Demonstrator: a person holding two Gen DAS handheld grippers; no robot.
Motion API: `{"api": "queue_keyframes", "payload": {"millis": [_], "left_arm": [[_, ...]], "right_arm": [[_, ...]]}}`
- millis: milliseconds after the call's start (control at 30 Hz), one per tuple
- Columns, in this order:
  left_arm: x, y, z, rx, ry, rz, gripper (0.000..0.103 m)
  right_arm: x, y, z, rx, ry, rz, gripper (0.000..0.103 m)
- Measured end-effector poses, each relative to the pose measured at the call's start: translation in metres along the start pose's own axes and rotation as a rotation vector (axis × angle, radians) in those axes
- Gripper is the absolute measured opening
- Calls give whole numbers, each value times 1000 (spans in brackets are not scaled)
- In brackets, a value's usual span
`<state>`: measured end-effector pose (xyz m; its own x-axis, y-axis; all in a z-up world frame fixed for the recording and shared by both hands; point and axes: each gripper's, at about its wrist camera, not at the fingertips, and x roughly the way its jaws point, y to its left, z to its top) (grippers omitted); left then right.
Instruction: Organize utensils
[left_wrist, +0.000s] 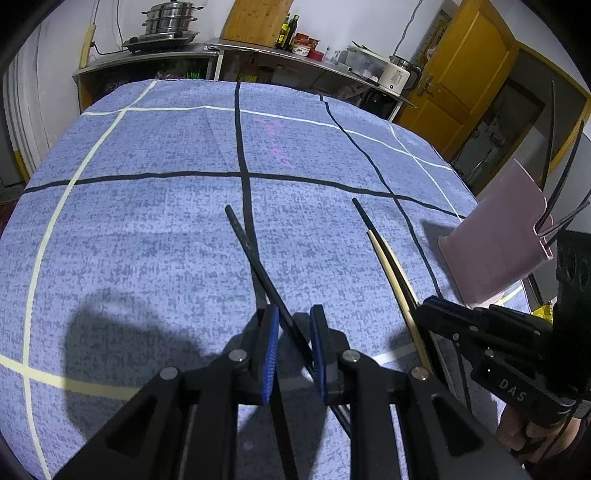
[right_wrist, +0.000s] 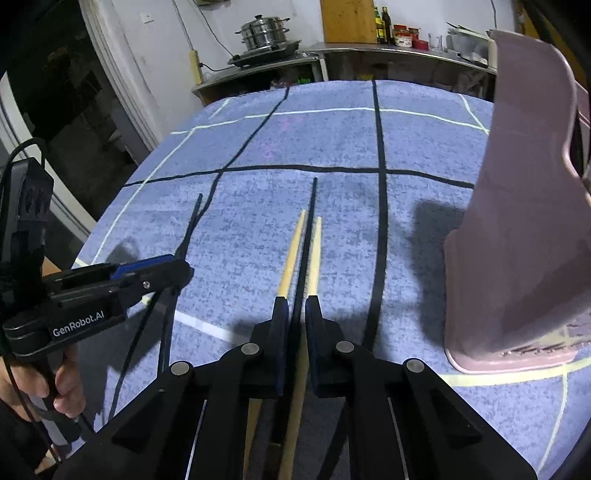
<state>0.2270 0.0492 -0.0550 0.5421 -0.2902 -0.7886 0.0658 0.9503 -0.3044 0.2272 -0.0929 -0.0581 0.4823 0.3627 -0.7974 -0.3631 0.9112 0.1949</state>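
Note:
My left gripper (left_wrist: 293, 325) has a black chopstick (left_wrist: 255, 254) running between its blue pads; the pads stand a little apart, and contact is unclear. It also shows in the right wrist view (right_wrist: 177, 267). My right gripper (right_wrist: 296, 314) is nearly shut around a black chopstick (right_wrist: 309, 221), with two pale wooden chopsticks (right_wrist: 291, 251) beside it. In the left wrist view the right gripper (left_wrist: 424, 306) sits at that bundle (left_wrist: 388, 258). A pink utensil holder (right_wrist: 517, 229) stands at the right, with black chopsticks (left_wrist: 554, 177) in it.
A blue cloth with black and pale tape lines (left_wrist: 184, 184) covers the table. Behind it is a steel counter with a steamer pot (left_wrist: 170, 18), bottles (left_wrist: 290, 31) and a white kettle (left_wrist: 397, 74). A yellow door (left_wrist: 461, 66) is at the right.

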Motion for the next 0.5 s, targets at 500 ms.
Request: {"api": "queue_keyframes", "payload": {"millis": [500], "left_arm": [[1, -4, 0, 42, 4, 38, 15]], "right_arm": [[-8, 7, -11, -18, 7, 11, 10]]}}
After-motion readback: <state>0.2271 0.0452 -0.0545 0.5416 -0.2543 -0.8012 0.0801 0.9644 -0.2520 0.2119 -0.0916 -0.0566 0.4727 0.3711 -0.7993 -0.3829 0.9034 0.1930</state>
